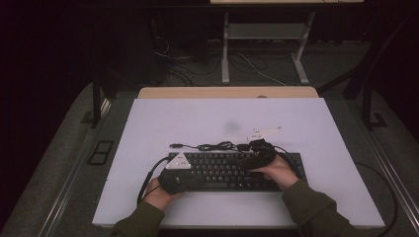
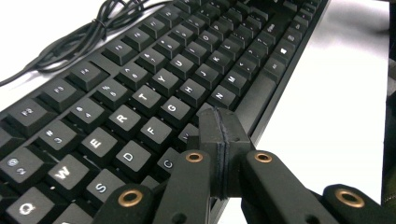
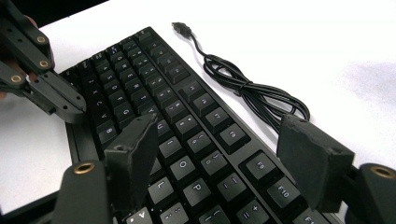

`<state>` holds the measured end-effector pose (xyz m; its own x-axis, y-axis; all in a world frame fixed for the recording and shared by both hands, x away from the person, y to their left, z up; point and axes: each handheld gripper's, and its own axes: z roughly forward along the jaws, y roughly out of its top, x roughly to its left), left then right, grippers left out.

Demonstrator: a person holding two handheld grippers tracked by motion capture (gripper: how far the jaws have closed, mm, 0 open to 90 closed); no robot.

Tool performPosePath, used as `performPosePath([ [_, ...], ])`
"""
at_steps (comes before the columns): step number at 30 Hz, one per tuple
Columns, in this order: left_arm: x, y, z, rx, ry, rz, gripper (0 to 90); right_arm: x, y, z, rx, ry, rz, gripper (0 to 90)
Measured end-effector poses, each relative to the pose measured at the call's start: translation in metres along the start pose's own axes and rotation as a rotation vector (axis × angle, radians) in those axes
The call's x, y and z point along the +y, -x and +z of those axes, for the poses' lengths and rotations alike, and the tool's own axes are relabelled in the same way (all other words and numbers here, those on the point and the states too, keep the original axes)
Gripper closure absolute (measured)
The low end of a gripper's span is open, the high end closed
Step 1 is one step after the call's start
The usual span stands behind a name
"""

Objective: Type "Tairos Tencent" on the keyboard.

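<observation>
A black keyboard [image 1: 222,170] lies on the white tabletop [image 1: 217,118], with its black cable [image 1: 212,146] bundled just behind it and the USB plug [image 1: 174,145] lying loose. My left gripper [image 1: 197,183] is over the keyboard's front left part. Its jaws are shut with nothing between them, and the tip [image 2: 219,121] is low over the keyboard [image 2: 140,93] near the C key; contact is unclear. My right gripper [image 1: 245,163] hovers above the keyboard's right half, open [image 3: 224,154], over the keys [image 3: 187,126]. The shut left gripper [image 3: 60,100] and the cable [image 3: 252,88] also show there.
Hands in olive sleeves [image 1: 316,207] hold both grippers at the near edge of the table. A wooden desk edge [image 1: 227,92] borders the white top at the back. Beyond it stand a desk frame [image 1: 264,49] and floor cables. Bare white surface lies behind and beside the keyboard.
</observation>
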<state>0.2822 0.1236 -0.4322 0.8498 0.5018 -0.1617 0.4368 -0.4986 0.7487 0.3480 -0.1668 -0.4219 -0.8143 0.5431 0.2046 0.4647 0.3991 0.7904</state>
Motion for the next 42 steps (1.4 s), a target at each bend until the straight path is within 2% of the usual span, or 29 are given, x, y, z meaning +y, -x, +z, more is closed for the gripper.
performPosePath([
  [6,-0.001,0.001,0.004,-0.022,-0.018,0.007,88.7,0.0,0.0,0.0,-0.001,0.0,0.0,29.3],
  [11,-0.002,0.001,0.005,-0.024,-0.017,0.012,88.7,0.0,0.0,0.0,0.0,-0.002,-0.003,29.2],
  [12,-0.002,0.001,0.006,-0.021,-0.03,0.015,88.7,0.0,0.0,0.0,0.001,-0.002,-0.004,29.2],
  [14,-0.003,0.0,0.007,-0.034,-0.026,0.017,88.7,0.0,-0.001,0.0,0.001,-0.004,-0.002,29.3],
  [20,-0.002,0.001,0.006,-0.028,-0.021,0.013,88.7,0.0,0.0,0.0,-0.002,0.001,-0.003,29.2],
  [25,-0.001,0.0,0.002,-0.029,0.005,0.003,88.4,0.0,0.0,0.0,0.0,0.0,-0.004,29.2],
  [35,0.001,-0.005,-0.006,-0.01,0.047,-0.015,76.5,0.0,0.0,0.0,0.006,-0.004,0.002,29.4],
  [42,0.002,-0.008,-0.009,0.009,0.05,-0.013,62.0,0.0,0.0,-0.001,0.013,-0.01,0.008,29.7],
])
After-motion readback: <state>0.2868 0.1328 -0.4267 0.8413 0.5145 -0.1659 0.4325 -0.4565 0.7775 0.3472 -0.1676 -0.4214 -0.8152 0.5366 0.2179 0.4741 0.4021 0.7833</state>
